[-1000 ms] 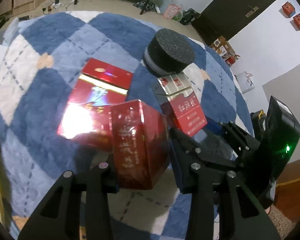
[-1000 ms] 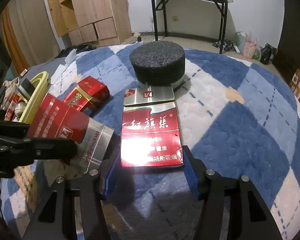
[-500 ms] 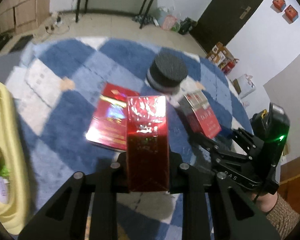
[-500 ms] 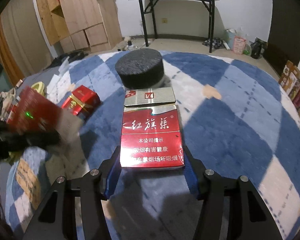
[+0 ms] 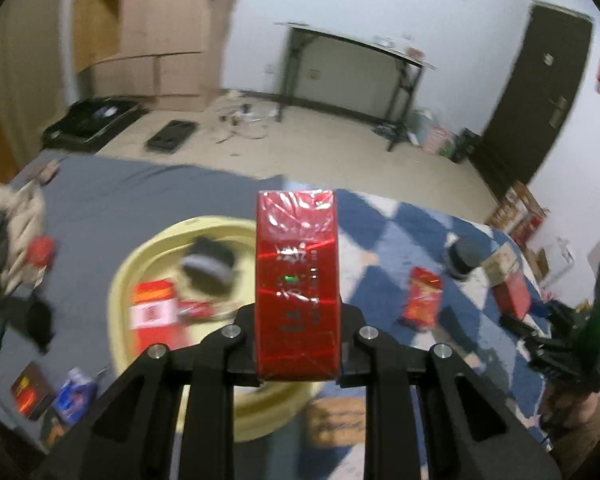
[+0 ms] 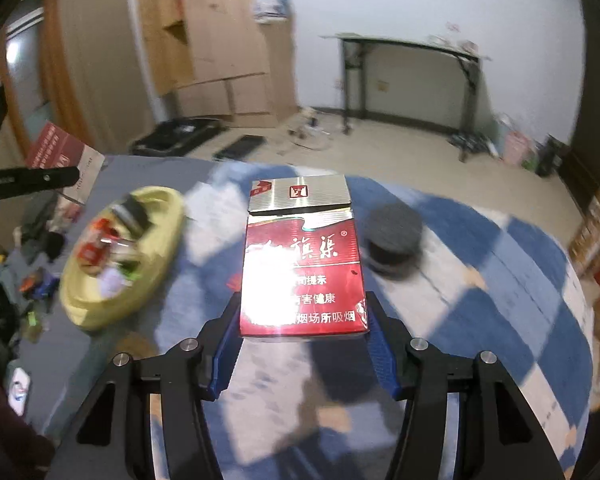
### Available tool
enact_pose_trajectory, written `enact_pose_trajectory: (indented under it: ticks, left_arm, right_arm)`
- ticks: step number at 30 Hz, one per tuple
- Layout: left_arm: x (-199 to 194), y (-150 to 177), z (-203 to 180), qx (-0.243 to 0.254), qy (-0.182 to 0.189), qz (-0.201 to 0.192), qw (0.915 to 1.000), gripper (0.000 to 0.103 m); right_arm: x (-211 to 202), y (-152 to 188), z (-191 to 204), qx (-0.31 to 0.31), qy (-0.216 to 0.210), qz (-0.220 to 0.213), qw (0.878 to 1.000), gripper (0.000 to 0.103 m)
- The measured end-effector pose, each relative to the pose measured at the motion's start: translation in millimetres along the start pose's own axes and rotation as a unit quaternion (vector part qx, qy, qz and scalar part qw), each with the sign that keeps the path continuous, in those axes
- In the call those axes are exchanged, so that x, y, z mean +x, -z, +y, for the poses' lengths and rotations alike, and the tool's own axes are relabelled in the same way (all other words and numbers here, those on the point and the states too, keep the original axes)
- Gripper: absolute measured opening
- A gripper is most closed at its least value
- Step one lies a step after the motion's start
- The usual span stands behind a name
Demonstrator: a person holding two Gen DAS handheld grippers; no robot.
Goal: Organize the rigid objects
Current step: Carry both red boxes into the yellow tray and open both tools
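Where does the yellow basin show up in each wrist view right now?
Left wrist: yellow basin sits lower left of centre, partly behind the held red box.
Right wrist: yellow basin lies at the left, middle height.
Shared landmark: the black round block on the blue checked rug.

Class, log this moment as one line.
left claw: grips red box | right claw: grips cigarette pack | yellow basin: ahead

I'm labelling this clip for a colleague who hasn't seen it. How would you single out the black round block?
Find the blue-and-white checked rug. On it, right of the cigarette pack that the right gripper holds, sits the black round block. It is the only dark, squat cylinder; its neighbours are red boxes.
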State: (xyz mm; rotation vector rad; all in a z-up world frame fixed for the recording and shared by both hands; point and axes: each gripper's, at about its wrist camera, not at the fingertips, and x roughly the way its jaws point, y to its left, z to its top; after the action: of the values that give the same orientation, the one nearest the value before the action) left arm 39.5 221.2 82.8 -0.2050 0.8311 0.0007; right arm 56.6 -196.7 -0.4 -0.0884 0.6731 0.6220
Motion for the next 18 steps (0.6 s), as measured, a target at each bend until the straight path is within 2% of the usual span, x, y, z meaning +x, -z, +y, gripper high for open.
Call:
enact_pose_trajectory:
  ticks: [3, 6, 8, 13, 15, 18]
  left_arm:
    - [-2, 17, 37, -0.029, -0.017, 0.015, 0.9993, 0.024]
    - [11, 31, 56, -0.059, -0.015, 0.036, 0.9975, 0.024]
    - [23, 38, 59, -0.062, -0.015, 0.049, 0.9968, 0.024]
    - [70, 63, 60, -0.040, -0.002, 0.116, 0.9924, 0.024]
    - [84, 74, 67, -0.047, 0.003, 0.145, 0.9883, 0.024]
    - [94, 85, 75, -0.059, 0.020, 0.156, 0.9859, 0.024]
  right_arm:
    - [0, -16, 35, -0.026, -0.025, -0.002, 0.999, 0.056]
    - [17, -32, 70, -0.047, -0.049, 0.010, 0.998, 0.056]
    - [38, -42, 92, -0.062, -0.061, 0.021, 0.996, 0.056]
    - [113, -60, 145, -0.092, -0.089, 0.073, 0.989, 0.056]
    - [140, -62, 162, -0.101, -0.098, 0.093, 0.986, 0.056]
    - [177, -67, 178, -0.125, -0.093, 0.116, 0.981, 0.056]
